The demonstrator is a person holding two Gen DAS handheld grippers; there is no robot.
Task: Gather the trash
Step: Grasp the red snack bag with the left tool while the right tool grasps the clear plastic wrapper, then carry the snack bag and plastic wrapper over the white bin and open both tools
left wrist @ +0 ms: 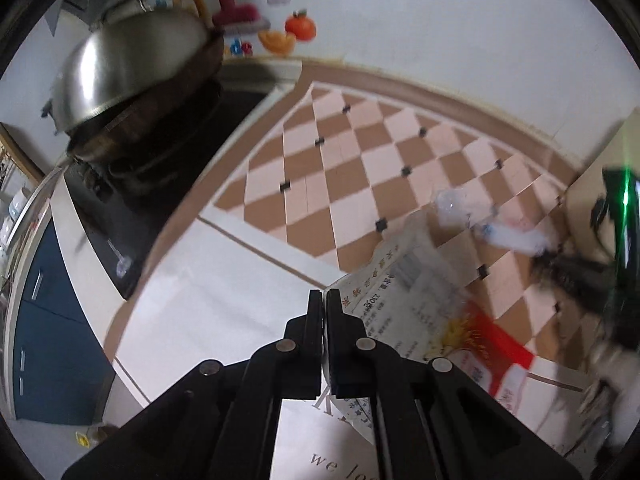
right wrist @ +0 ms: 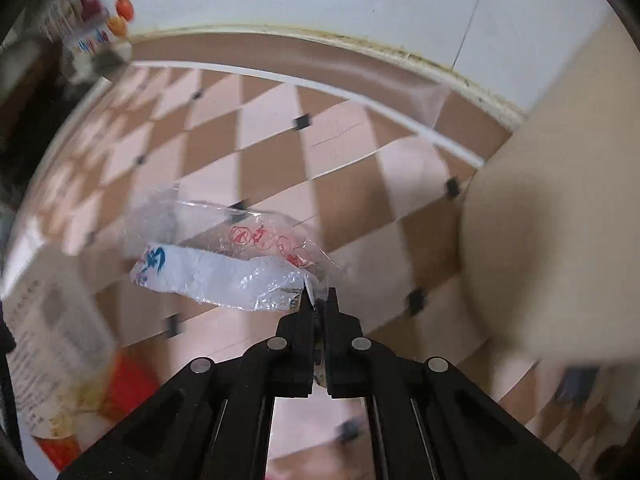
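Worktop (left wrist: pixel 360 160): checkered pink-brown mat lying beside a stove.
Left tool (left wrist: pixel 324 304): pinching a printed food package (left wrist: pixel 416 300), lifting it above the worktop.
Right tool (right wrist: pixel 319 300): clamping a clear plastic wrapper (right wrist: pixel 224 264), hanging over the mat.

Home kitchen: stove (left wrist: pixel 120 216), steel pot (left wrist: pixel 132 68), cabinets (left wrist: pixel 44 320)

Your left camera catches pale lettering reading "we lo" on the white mat (left wrist: pixel 320 456) at the bottom edge, cut off by the gripper. The paper package (left wrist: pixel 404 300) you're pinching carries rows of Chinese print too blurred to read, though "230" shows near its edge. On the wall, colourful stickers (left wrist: pixel 240 46) end in "de". Over on your right camera, the plastic wrapper (right wrist: pixel 224 264) shows red and blue characters, unreadable.
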